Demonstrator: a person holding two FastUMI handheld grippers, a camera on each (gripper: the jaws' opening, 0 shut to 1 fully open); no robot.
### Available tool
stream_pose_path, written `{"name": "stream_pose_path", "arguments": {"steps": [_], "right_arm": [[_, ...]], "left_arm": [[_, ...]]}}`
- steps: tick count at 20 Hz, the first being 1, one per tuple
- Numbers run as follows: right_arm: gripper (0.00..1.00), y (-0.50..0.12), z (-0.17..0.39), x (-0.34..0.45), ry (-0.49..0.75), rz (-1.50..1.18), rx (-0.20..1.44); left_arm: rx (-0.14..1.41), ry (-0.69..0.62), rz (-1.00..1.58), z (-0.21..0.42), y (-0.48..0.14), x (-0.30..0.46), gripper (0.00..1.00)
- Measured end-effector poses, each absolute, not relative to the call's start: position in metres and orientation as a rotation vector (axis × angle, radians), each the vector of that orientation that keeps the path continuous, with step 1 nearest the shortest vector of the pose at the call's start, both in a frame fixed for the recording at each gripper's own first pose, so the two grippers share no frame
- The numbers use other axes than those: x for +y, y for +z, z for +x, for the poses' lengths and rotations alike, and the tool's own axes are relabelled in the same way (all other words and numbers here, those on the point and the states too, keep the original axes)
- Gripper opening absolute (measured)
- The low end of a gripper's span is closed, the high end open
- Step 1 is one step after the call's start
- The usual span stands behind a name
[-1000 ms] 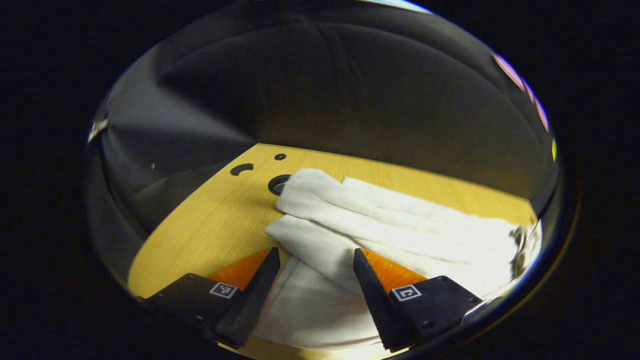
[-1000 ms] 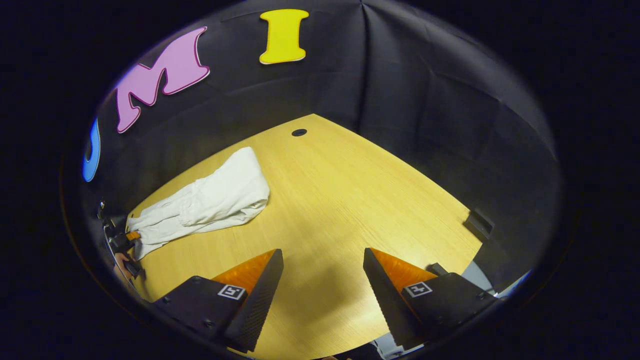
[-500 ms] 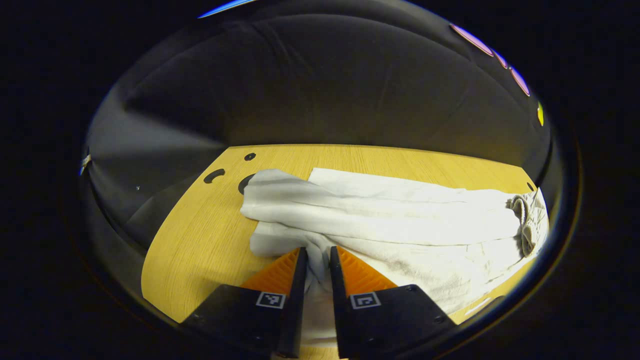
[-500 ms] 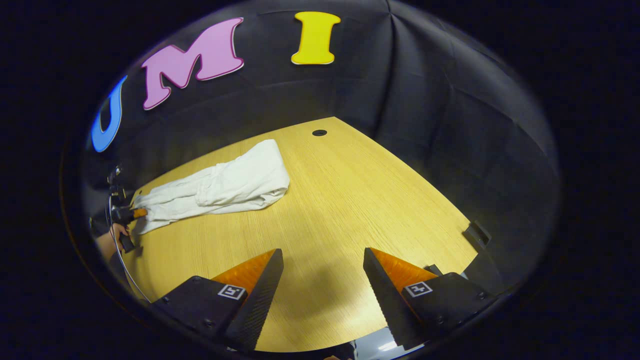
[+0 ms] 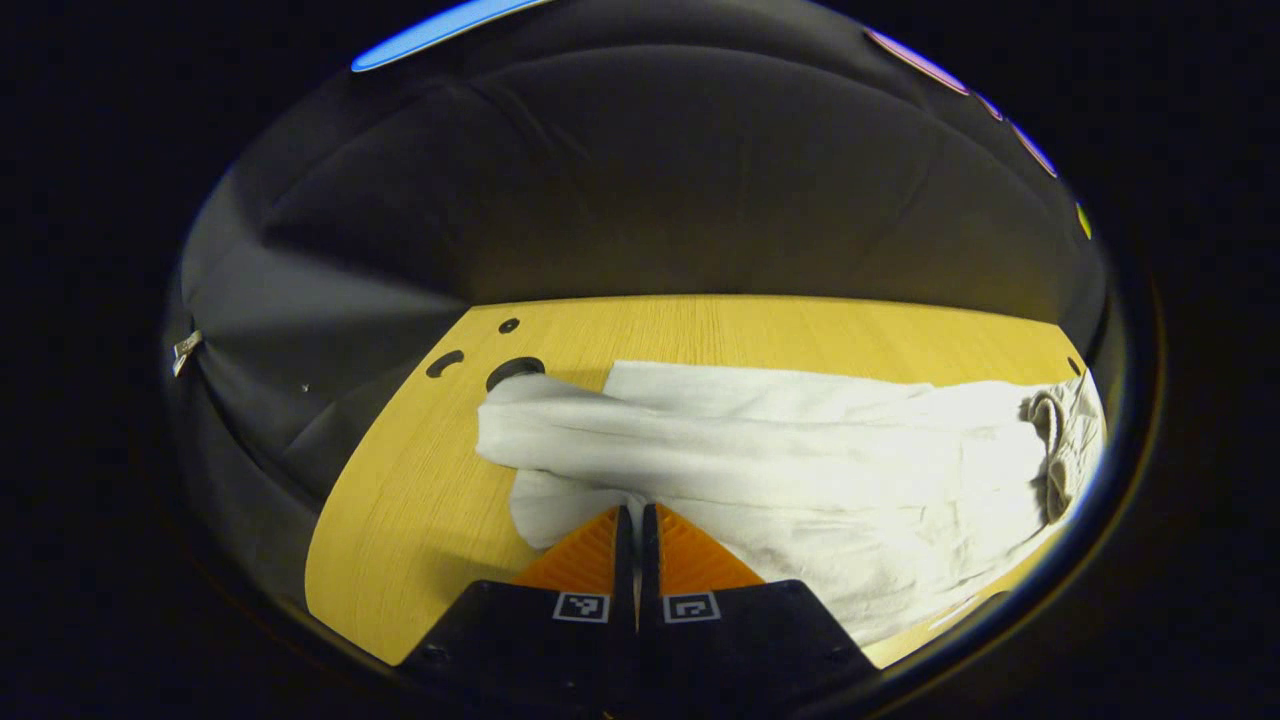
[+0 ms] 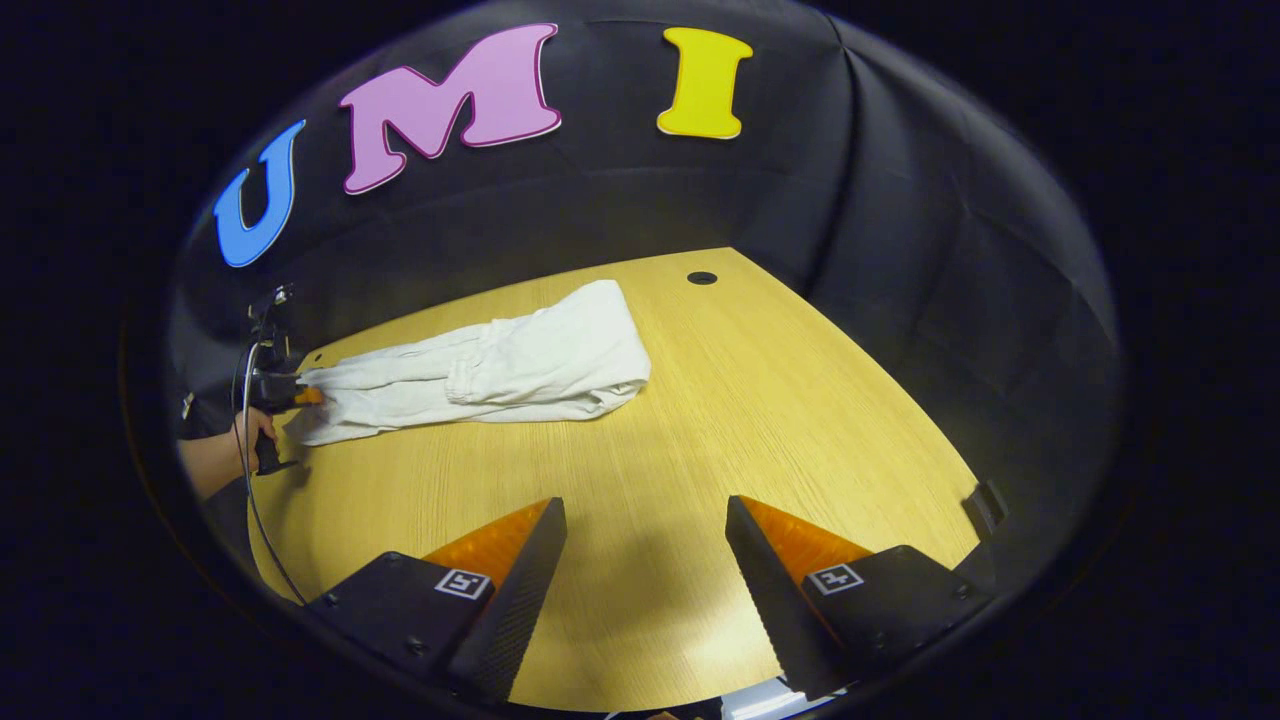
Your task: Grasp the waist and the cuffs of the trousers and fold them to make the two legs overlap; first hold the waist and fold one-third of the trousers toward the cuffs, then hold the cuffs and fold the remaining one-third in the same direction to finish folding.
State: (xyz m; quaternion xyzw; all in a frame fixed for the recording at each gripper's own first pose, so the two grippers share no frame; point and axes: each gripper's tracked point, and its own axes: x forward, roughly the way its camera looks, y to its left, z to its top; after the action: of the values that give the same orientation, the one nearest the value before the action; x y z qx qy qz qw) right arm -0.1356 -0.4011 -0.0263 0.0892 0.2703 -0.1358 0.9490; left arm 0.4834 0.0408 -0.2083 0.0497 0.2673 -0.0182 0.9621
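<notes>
The wooden tabletop [image 6: 700, 420] carries the white trousers [image 6: 500, 365], lying long and flat. The left tool [image 5: 636, 520] pinches a cuff at one end. The right tool [image 6: 645, 545] hangs wide over bare wood.

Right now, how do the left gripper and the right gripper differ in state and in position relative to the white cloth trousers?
The left gripper is shut on the white cloth trousers at their cuff end; the right gripper is open and holds nothing.
The left gripper touches the trousers; the right gripper is over bare wooden table, apart from them.
Both point along the table.
</notes>
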Motion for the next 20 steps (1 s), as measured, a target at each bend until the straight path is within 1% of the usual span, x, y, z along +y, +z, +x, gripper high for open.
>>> {"name": "stream_pose_path", "arguments": {"steps": [4, 7, 9, 15, 20], "right_arm": [[0.99, -0.028, -0.128, -0.422, -0.246, 0.178, 0.555], [0.99, -0.028, -0.127, -0.444, -0.228, 0.172, 0.555], [0.99, -0.026, -0.125, -0.457, -0.205, 0.186, 0.542], [0.99, -0.028, -0.124, -0.484, -0.161, 0.166, 0.53], [0.99, -0.03, -0.126, -0.5, -0.121, 0.162, 0.517]], "left_arm": [[0.501, -0.018, 0.028, 0.477, -0.178, 0.032, 0.05], [0.429, -0.022, -0.026, 0.47, -0.132, 0.013, 0.05], [0.403, -0.007, 0.001, 0.462, -0.11, 0.0, 0.05], [0.358, -0.083, -0.13, 0.43, -0.063, -0.085, 0.05], [0.338, -0.183, -0.204, 0.4, -0.034, -0.173, 0.05]]}}
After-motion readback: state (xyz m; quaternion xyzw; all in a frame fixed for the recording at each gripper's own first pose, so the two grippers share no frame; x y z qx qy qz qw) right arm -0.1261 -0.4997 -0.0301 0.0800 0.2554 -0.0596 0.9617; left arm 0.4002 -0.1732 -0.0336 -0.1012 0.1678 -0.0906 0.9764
